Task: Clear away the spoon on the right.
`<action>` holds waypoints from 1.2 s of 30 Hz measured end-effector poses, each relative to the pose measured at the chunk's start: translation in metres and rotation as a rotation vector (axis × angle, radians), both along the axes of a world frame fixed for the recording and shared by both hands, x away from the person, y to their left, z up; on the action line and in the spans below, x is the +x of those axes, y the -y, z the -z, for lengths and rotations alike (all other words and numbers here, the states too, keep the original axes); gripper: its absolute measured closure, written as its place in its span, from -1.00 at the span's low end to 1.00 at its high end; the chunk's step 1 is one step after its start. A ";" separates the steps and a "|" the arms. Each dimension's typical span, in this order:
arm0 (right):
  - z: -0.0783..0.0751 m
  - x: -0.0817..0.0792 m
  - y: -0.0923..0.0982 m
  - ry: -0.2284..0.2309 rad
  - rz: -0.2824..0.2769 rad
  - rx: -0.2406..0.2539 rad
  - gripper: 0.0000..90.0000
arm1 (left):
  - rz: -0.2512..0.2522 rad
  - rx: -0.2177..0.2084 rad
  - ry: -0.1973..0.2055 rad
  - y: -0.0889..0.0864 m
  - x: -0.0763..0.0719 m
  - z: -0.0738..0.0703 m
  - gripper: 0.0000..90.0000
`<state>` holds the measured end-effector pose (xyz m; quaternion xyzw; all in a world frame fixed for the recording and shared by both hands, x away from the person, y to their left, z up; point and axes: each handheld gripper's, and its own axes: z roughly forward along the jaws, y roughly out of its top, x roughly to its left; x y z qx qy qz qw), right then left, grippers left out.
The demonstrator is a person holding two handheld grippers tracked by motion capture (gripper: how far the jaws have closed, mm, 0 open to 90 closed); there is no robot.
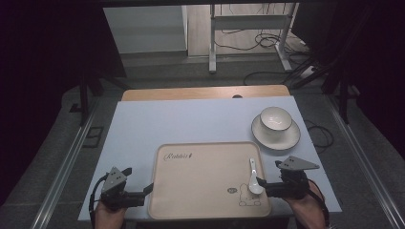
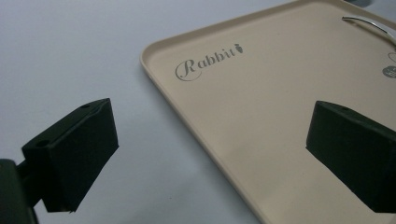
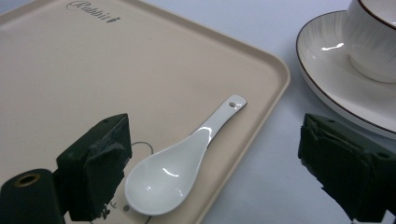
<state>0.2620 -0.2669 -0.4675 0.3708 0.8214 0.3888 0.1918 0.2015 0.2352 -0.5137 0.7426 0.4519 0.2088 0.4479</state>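
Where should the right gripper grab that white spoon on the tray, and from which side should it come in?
Probably the handle. The white spoon lies flat on the beige tray, close to its right rim, bowl up. The bowl is wide, rounded and glossy, so pads would likely slip there; the handle is narrow and straight-sided. Come from above with the open right gripper, one jaw on each side of the handle.

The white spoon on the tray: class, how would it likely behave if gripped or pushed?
The white spoon looks glazed, with bright highlights, so it is probably stiff, slippery and breakable. Its rounded bowl rests on the smooth beige tray, so a push would likely slide or spin it rather than roll it. The thin handle seems the easier place to pinch.
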 end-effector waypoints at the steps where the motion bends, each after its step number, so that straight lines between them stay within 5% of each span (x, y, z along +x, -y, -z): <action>1: -0.001 -0.002 0.002 0.003 0.002 -0.001 -0.81 | 0.000 0.001 0.000 0.000 0.000 0.000 -0.96; 36: 0.005 -0.026 0.037 0.038 0.084 -0.007 -0.98 | 0.000 0.002 0.011 0.000 0.000 0.001 -0.98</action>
